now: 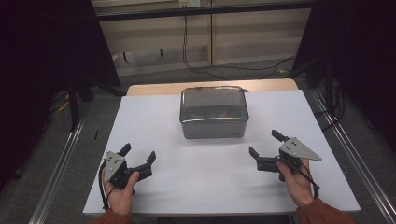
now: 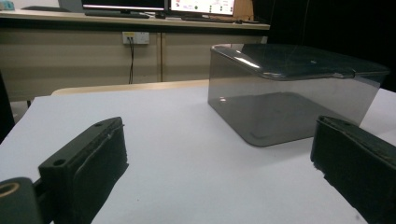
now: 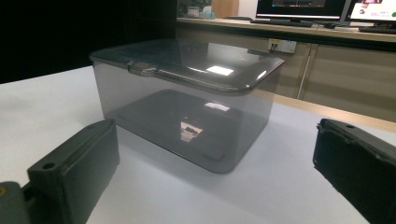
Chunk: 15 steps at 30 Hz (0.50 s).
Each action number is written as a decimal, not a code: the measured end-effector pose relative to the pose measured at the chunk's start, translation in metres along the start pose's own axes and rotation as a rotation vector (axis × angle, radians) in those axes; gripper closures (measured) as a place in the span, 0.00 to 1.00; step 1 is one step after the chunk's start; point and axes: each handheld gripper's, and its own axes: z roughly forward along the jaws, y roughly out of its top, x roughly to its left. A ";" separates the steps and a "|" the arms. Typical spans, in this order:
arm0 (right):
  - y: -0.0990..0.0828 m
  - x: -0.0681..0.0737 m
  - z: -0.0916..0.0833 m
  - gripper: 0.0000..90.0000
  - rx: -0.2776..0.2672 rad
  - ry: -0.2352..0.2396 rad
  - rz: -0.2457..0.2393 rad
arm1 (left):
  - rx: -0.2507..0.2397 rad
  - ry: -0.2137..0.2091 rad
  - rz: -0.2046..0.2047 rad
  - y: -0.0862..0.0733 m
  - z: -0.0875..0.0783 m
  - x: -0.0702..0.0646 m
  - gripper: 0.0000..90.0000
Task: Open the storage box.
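A smoky see-through plastic box (image 1: 213, 113) with its lid on stands at the middle back of the white tabletop (image 1: 210, 186). My left gripper (image 1: 138, 154) rests near the front left, open, nothing between its jaws. My right gripper (image 1: 265, 143) sits at the front right, open and empty too. Both point toward the box from a distance. In the left gripper view the box (image 2: 289, 88) is ahead to the right; in the right gripper view the box (image 3: 187, 98) is ahead, centre-left. It looks empty inside.
The white sheet covers a wooden table whose back edge (image 1: 212, 87) shows behind the box. Metal rails (image 1: 60, 163) run along the floor on both sides. Cables (image 1: 224, 65) lie on the floor beyond, before a cabinet wall.
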 end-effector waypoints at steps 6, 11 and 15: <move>0.007 0.002 0.017 0.00 -0.002 0.021 0.014 | 0.006 0.002 -0.015 -0.001 0.000 0.000 0.04; 0.015 0.007 0.028 0.00 -0.004 0.055 0.016 | 0.008 0.011 -0.005 0.000 0.001 0.001 0.04; 0.023 0.015 0.035 0.00 0.006 0.092 -0.007 | 0.013 0.006 -0.003 0.000 0.001 0.000 0.04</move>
